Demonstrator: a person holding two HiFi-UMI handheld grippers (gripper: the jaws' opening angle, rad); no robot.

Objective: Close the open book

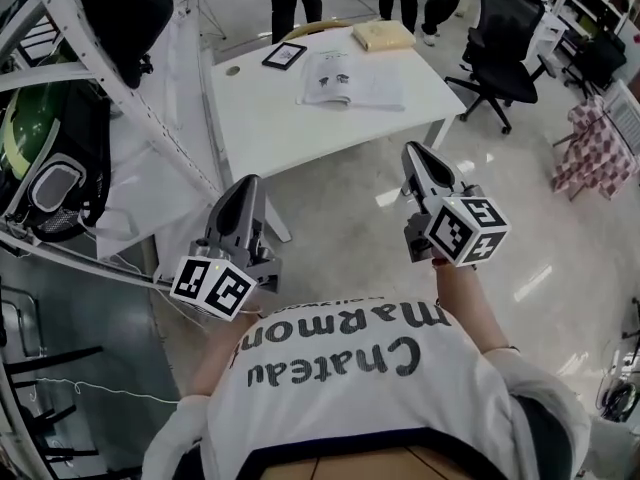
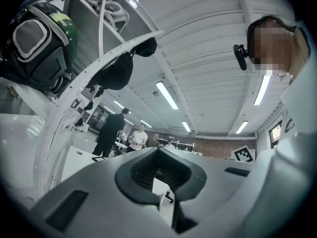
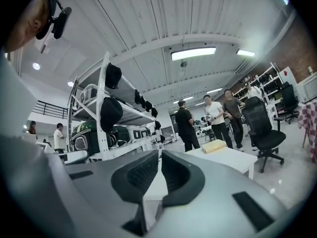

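The open book lies flat with white pages up on the white table, toward its far right. Both grippers are held out over the floor on the near side of the table, well short of the book. My left gripper points at the table's near left corner, its jaws together with nothing in them. My right gripper points toward the table's near right corner, also shut and empty. The book does not show in either gripper view, where the jaws hide the middle of the table.
A yellowish closed book and a black-framed tablet lie at the table's far side. A white metal rack with helmets and bags stands to the left. A black office chair is at the right. People stand beyond the table.
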